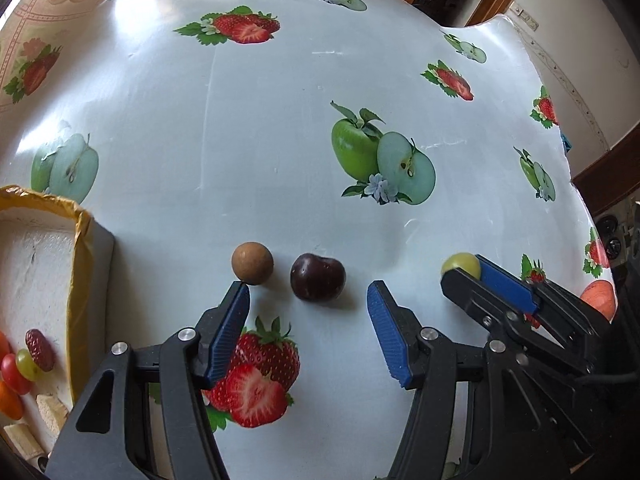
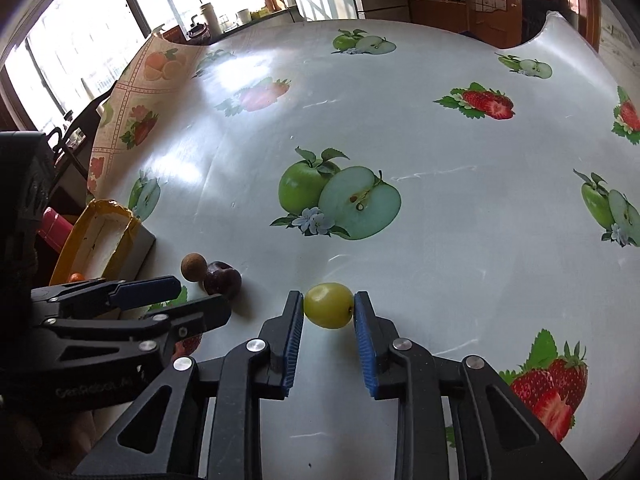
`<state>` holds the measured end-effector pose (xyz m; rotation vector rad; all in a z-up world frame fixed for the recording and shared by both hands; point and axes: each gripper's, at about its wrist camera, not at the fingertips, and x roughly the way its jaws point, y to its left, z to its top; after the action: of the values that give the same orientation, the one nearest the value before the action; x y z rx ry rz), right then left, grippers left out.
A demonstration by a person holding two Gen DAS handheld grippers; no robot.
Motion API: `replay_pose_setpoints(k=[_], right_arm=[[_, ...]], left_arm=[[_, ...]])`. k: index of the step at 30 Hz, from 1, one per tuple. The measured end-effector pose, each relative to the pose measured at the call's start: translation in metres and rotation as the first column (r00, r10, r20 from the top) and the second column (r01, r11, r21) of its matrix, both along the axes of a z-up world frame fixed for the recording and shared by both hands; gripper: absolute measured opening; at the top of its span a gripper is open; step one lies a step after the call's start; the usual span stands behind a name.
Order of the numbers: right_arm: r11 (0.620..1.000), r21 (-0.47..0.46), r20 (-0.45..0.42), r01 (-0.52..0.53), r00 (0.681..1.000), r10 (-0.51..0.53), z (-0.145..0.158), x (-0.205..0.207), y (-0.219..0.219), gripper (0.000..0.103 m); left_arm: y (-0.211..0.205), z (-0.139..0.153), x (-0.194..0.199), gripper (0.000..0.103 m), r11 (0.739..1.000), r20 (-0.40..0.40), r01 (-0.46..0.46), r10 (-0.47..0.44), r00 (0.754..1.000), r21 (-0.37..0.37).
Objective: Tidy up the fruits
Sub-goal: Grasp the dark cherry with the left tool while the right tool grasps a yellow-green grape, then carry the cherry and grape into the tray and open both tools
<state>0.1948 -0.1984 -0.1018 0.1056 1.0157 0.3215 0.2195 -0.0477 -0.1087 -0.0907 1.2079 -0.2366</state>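
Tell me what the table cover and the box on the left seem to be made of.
Table cover: looks like glossy plastic or oilcloth; it reflects window glare and carries printed apples and strawberries. Box: seems to be white foam, judging by its grainy, pitted inside, with shiny yellowish-brown tape along the rim. Neither is certain from looks alone.

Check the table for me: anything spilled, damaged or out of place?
Nothing spilled or damaged. Three fruits lie loose outside the tray: the brown fruit and dark cherry ahead of the open left gripper, and the green grape pinched in the right gripper.
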Motion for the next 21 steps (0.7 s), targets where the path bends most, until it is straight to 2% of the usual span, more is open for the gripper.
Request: replay_pose_setpoints(k=[3,6,8,11,12,13,15,17,21], right_arm=[[0.999,0.038,0.002,0.032,0.999,-0.032,0.007,-0.011,-0.015,0.026],[0.996,0.070,-0.005,0.059,0.998,-0.059,0.010,-0.022,-0.026,0.026],[0.994,0.081,-0.009,0.070,0.998,-0.070,0.012,-0.028,-0.030,0.026],[0.992,0.096,-0.009,0.080,0.997,-0.080,0.016,-0.037,-0.033,0.026],[0.992,0.101,-0.007,0.082,0.997,-0.081,0.017,-0.039,-0.034,0.026],[0.991,0.103,-0.005,0.082,0.997,-0.082,0.019,-0.041,-0.034,0.026],[0.991,0.108,0.001,0.082,0.997,-0.083,0.024,-0.046,-0.034,0.026],[0.991,0.111,0.006,0.080,0.997,-0.082,0.028,-0.052,-0.033,0.026],[0.991,0.114,0.011,0.076,0.997,-0.077,0.036,-0.062,-0.032,0.026]], left_arm=[[-0.013,-0.005,0.005,0.060,1.000,0.008,0.023,-0.024,1.000,0.012],[-0.028,-0.005,0.007,0.060,0.996,0.036,0.060,-0.063,0.997,0.069],[-0.036,-0.006,0.006,0.055,0.989,0.055,0.079,-0.086,0.995,0.125],[-0.037,-0.005,0.004,0.037,0.979,0.074,0.078,-0.093,0.993,0.188],[-0.033,-0.004,0.004,0.026,0.980,0.074,0.069,-0.084,0.994,0.187],[-0.028,-0.002,0.004,0.024,0.983,0.071,0.062,-0.075,0.995,0.172],[-0.018,-0.001,0.003,0.024,0.991,0.048,0.056,-0.062,0.997,0.123],[-0.014,0.003,-0.004,0.024,0.989,0.061,0.051,-0.060,0.996,0.137],[-0.008,0.014,-0.024,0.024,0.992,0.075,0.055,-0.064,0.995,0.112]])
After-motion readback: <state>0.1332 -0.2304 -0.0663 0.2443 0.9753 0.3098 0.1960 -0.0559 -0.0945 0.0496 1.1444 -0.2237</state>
